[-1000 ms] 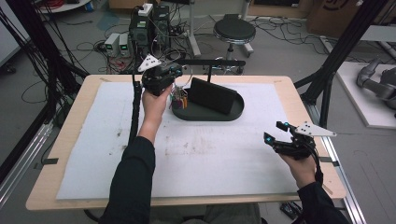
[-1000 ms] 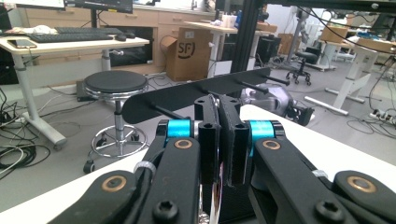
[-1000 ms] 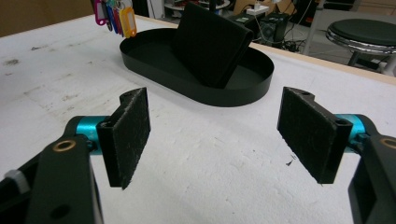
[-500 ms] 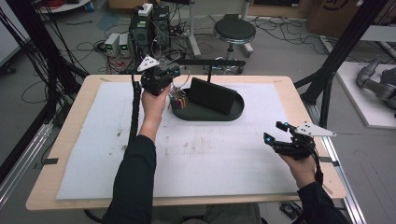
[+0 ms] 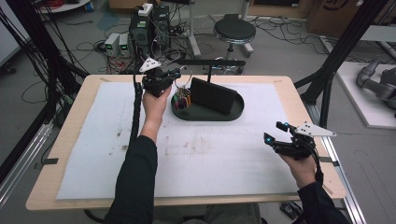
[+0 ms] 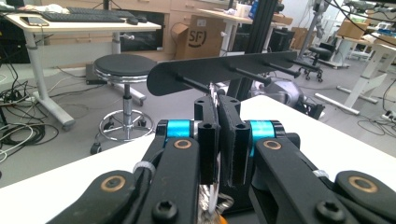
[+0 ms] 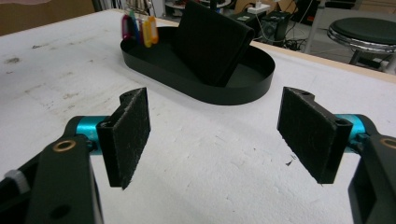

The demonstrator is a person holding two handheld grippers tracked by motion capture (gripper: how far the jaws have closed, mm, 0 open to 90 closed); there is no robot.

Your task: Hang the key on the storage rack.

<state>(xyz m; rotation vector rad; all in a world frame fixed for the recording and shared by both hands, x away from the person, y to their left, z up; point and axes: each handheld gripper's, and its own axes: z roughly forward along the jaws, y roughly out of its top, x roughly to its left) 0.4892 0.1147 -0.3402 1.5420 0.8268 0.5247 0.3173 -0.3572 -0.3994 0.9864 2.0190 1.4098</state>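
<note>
The left gripper (image 5: 173, 74), jaws pinched nearly together on a thin key ring (image 6: 214, 93), was raised at the far left end of the black oval tray (image 5: 211, 115), just before the peg rack (image 6: 224, 70). The rack's long axis ran across the table; its pegs (image 6: 196, 84) pointed toward the gripper, the nearest directly ahead. Coloured key tags (image 5: 181, 100) hung beneath, over the tray, beside an upright black block (image 5: 213, 95). The right gripper (image 5: 274, 132), jaws wide and empty, was well apart at the table's near right.
</note>
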